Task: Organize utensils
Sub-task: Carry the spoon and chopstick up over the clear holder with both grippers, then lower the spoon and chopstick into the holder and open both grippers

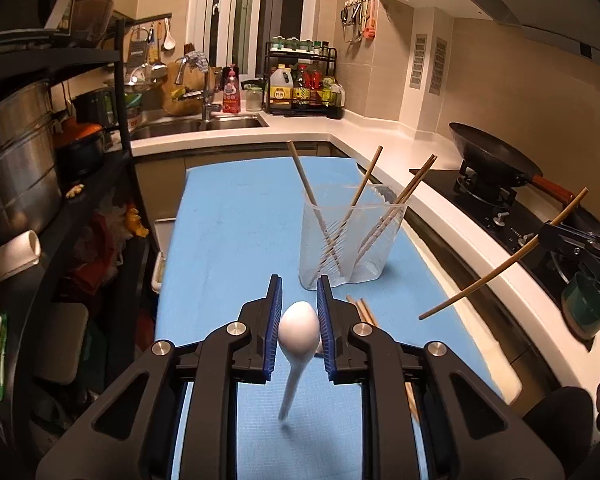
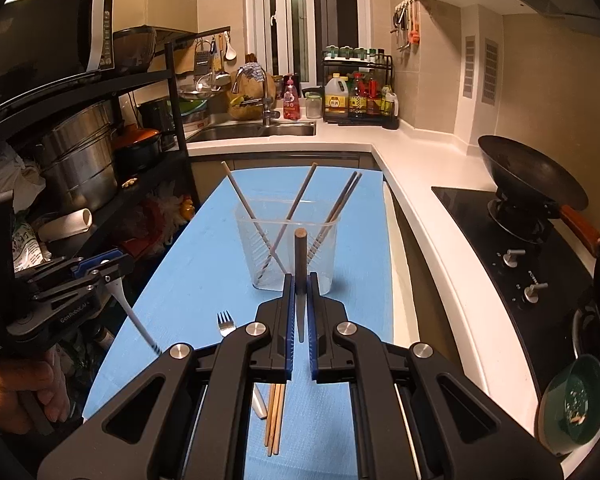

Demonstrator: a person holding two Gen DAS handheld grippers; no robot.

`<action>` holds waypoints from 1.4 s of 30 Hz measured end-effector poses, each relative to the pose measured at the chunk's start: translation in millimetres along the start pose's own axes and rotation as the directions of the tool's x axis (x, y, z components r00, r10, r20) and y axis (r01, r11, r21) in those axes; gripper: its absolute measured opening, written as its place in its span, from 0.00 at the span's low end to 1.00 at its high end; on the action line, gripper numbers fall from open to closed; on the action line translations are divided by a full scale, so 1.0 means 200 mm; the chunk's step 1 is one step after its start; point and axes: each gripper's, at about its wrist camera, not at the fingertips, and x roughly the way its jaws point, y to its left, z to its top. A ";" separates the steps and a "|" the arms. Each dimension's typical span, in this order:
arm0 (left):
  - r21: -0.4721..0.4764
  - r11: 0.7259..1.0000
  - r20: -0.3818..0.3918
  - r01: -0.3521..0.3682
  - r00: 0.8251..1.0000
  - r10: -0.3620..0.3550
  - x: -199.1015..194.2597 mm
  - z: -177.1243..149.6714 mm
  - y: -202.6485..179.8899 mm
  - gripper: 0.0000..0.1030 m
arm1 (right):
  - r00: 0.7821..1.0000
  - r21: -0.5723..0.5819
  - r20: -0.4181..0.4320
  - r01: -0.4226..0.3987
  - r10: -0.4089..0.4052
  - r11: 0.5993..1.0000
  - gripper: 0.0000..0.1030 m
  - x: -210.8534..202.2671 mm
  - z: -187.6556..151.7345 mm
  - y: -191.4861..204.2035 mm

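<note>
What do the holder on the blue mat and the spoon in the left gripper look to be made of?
Holder: clear, probably plastic; the chopsticks show through its ribbed walls. Spoon: glossy white, ceramic or hard plastic, unclear which; a soft highlight sits on its bowl. Left gripper is shut on it.

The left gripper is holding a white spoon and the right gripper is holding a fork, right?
Not quite. The left gripper does hold the white spoon, but the right gripper holds a chopstick, as the right wrist view shows. The fork lies on the blue mat.
</note>
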 end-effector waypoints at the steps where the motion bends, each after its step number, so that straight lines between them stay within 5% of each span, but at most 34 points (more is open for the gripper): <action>1: -0.010 1.000 -0.005 0.010 1.000 -0.010 0.01 0.02 0.00 0.16 | 1.000 -0.003 -0.006 -0.002 0.002 1.000 0.06 0.01 0.02 0.00; 20: -0.114 0.979 -0.001 0.167 0.986 -0.168 0.12 0.31 0.03 0.10 | 0.998 -0.037 -0.056 -0.037 0.035 0.999 0.06 0.12 0.31 -0.01; 33: -0.105 0.934 0.220 0.341 0.924 -0.313 0.12 0.91 -0.10 0.10 | 0.999 -0.089 0.034 0.000 0.003 0.996 0.06 0.17 0.76 0.00; 38: -0.122 0.934 0.188 0.336 0.932 -0.311 0.35 0.93 -0.11 0.10 | 1.000 -0.084 -0.006 0.006 -0.007 0.996 0.06 0.37 0.75 -0.03; 42: -0.171 0.935 0.082 0.311 0.950 -0.301 0.60 0.85 -0.10 0.10 | 0.998 -0.086 -0.065 0.003 -0.009 0.996 0.06 0.54 0.68 -0.05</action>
